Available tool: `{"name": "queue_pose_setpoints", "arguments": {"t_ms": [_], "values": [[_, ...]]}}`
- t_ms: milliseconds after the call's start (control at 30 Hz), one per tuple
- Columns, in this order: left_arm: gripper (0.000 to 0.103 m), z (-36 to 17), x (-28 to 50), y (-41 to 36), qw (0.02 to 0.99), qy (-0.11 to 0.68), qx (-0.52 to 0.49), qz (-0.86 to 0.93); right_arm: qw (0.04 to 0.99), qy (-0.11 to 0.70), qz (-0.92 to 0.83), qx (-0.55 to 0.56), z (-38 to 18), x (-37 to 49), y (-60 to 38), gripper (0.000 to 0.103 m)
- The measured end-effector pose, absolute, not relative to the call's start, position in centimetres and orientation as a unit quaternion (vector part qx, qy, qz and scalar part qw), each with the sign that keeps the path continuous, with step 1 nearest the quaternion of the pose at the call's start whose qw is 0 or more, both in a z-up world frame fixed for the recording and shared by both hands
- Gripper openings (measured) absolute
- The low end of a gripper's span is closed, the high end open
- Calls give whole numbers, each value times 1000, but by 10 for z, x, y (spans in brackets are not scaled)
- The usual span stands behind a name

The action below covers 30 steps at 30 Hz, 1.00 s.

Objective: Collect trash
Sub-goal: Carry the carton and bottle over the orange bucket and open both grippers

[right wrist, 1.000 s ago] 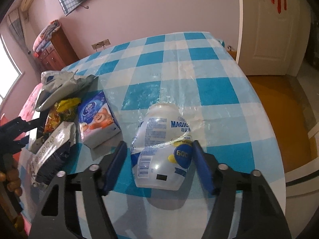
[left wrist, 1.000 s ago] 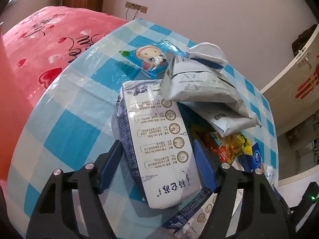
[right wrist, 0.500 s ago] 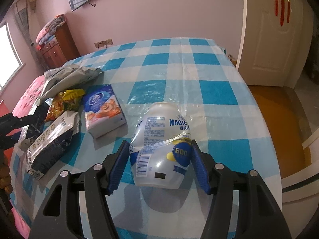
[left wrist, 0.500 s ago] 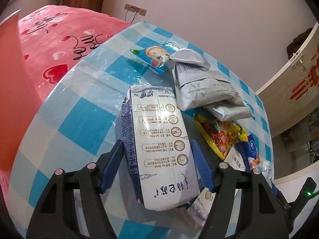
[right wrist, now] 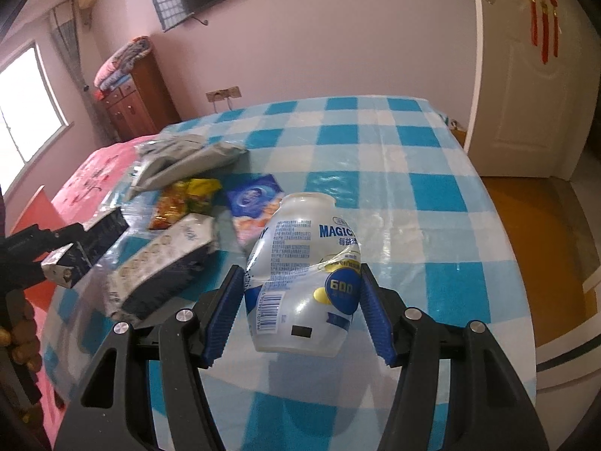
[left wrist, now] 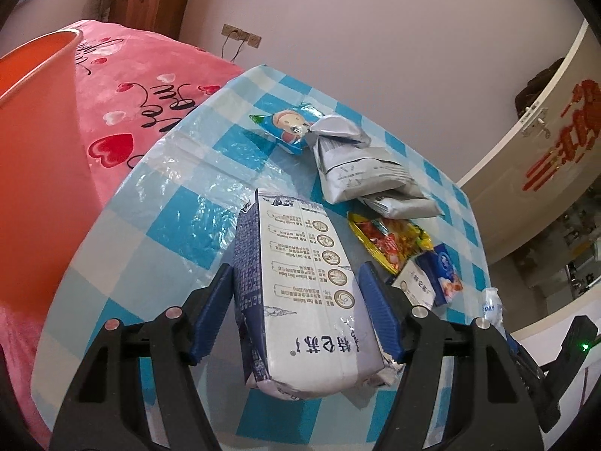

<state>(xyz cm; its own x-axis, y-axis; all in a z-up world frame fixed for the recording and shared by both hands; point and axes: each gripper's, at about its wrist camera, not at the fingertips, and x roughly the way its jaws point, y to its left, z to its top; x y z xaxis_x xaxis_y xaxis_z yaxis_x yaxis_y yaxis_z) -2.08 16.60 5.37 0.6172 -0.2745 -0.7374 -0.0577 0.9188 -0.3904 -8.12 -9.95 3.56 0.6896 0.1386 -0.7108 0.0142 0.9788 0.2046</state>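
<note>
A white and dark-blue drink carton [left wrist: 300, 289] hangs tilted above the checked table [left wrist: 169, 225], and the blue pads of my left gripper [left wrist: 296, 267] press on both its sides. A crushed clear plastic bottle [right wrist: 296, 240] with a blue label is off the cloth, clamped between the pads of my right gripper [right wrist: 300, 267]. The right wrist view also catches the left gripper [right wrist: 56, 251] at the far left with the carton's dark side showing. An orange bin [left wrist: 37, 150] stands left of the table.
On the table lie grey mailer bags [left wrist: 357, 173], a blue snack bag [left wrist: 289, 127], a yellow-red wrapper [left wrist: 390, 240], a blue tissue pack [right wrist: 255, 199] and a second carton [right wrist: 165, 267]. A pink bed [left wrist: 142, 86] lies beyond the bin; a white door [right wrist: 526, 75] is at right.
Both grippers have risen and pulled back with the carton and the bottle, which now hang off the cloth. The orange bin has come into the left wrist view.
</note>
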Motion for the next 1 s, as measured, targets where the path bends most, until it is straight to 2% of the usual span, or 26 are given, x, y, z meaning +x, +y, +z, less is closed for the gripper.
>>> {"name": "queue_pose_setpoints", "arguments": {"t_ms": [267, 500, 767, 1000], "values": [[68, 51, -41, 166, 877, 439, -177, -77, 918, 380, 66, 97, 55, -88, -79, 61], [68, 22, -49, 155, 867, 473, -136, -79, 918, 376, 88, 90, 62, -94, -60, 61], [67, 21, -54, 149, 880, 458, -104, -72, 917, 374, 108, 82, 68, -95, -45, 61], [66, 32, -60, 163, 889, 435, -122, -74, 913, 375, 139, 82, 77, -89, -24, 61]]}}
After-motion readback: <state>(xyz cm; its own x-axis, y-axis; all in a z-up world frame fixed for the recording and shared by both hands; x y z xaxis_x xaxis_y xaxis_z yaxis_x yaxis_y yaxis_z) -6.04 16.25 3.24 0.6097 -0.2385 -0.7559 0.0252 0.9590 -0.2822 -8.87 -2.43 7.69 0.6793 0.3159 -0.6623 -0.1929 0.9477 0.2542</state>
